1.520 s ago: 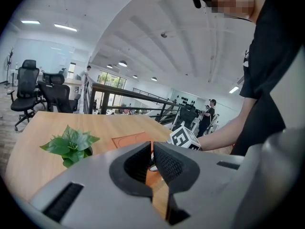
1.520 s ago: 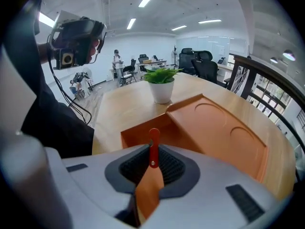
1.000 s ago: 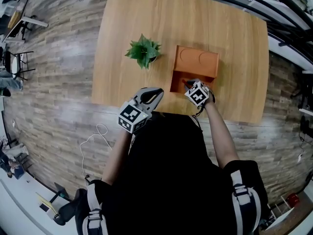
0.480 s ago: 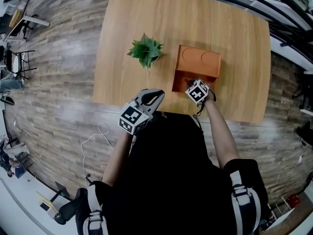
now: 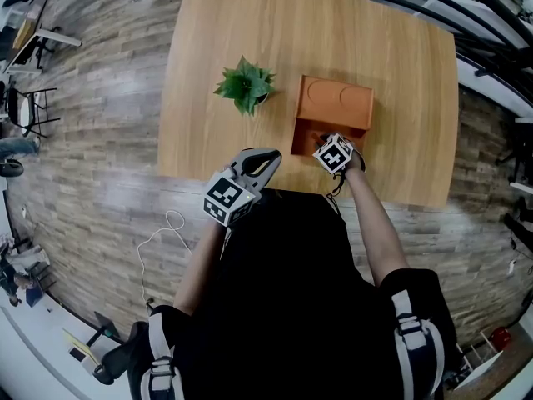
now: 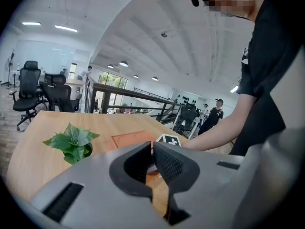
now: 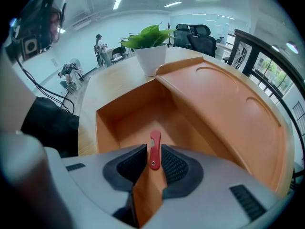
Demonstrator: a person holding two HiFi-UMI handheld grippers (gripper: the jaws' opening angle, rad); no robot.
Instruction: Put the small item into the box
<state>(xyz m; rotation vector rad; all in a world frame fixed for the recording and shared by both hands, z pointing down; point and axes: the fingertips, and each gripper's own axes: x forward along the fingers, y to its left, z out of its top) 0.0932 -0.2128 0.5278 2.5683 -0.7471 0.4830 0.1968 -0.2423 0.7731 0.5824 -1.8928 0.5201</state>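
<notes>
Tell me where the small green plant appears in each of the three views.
Head view: plant on the table, upper middle, left of centre.
Left gripper view: plant at lower left, on the table.
Right gripper view: plant at top centre, behind the orange box.
Shared landmark: the orange box, next to the plant in all three views.
</notes>
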